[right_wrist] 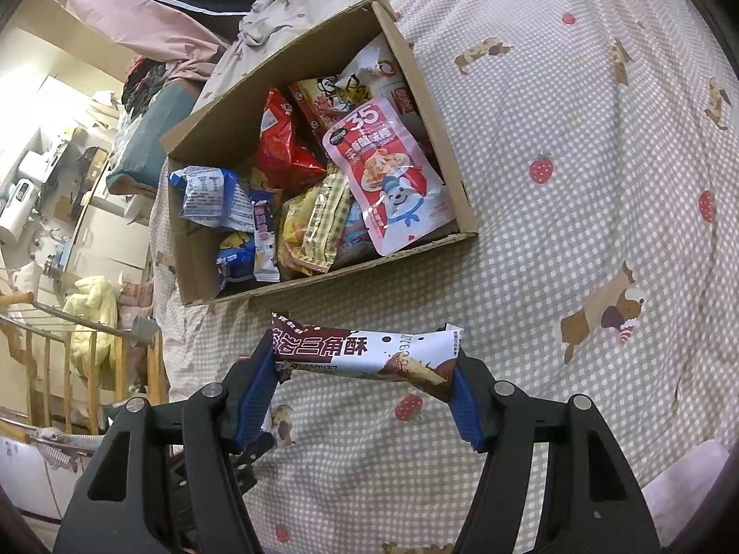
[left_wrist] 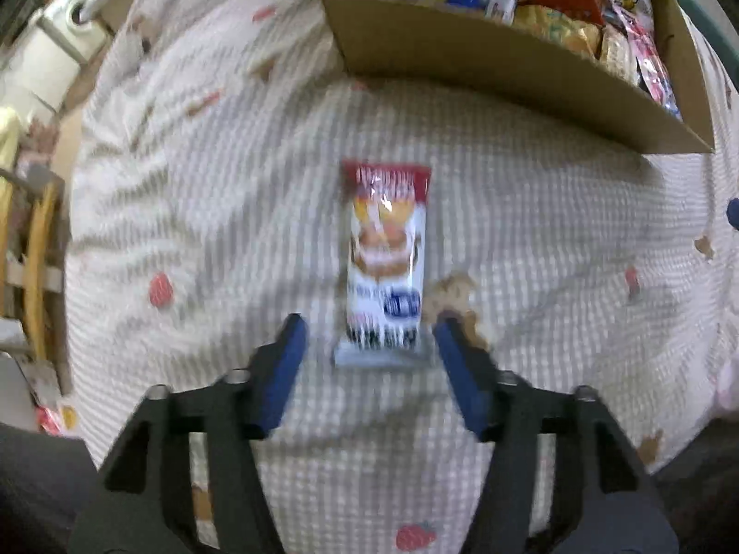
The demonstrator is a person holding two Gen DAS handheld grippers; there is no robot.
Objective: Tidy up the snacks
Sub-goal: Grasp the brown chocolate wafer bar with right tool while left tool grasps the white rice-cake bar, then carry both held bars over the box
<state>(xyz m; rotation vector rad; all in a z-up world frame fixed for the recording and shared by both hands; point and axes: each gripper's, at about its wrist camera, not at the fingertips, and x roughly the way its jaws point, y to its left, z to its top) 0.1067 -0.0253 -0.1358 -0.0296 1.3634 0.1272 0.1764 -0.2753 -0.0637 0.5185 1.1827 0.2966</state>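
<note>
Beside the open brown cardboard box [right_wrist: 455, 175], the crinkly brown-and-white wrapped bar [right_wrist: 365, 353] is clamped endwise by the right hand-held gripper [right_wrist: 367, 383] and could buckle free, while the left hand-held gripper [left_wrist: 369, 346] is spread, unladen, over a red-and-white packet [left_wrist: 385, 258].

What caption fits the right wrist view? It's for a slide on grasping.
Right gripper clamps a brown-and-white snack packet above the checked bedsheet, near the snack-filled cardboard box.

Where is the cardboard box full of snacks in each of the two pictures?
Left wrist view: the cardboard box sits at the top right, beyond a red and white snack packet lying on the bedspread.
Right wrist view: the cardboard box is at centre left, above the brown and white snack packet.
Shared landmark: the checked bedspread with strawberries.
</note>
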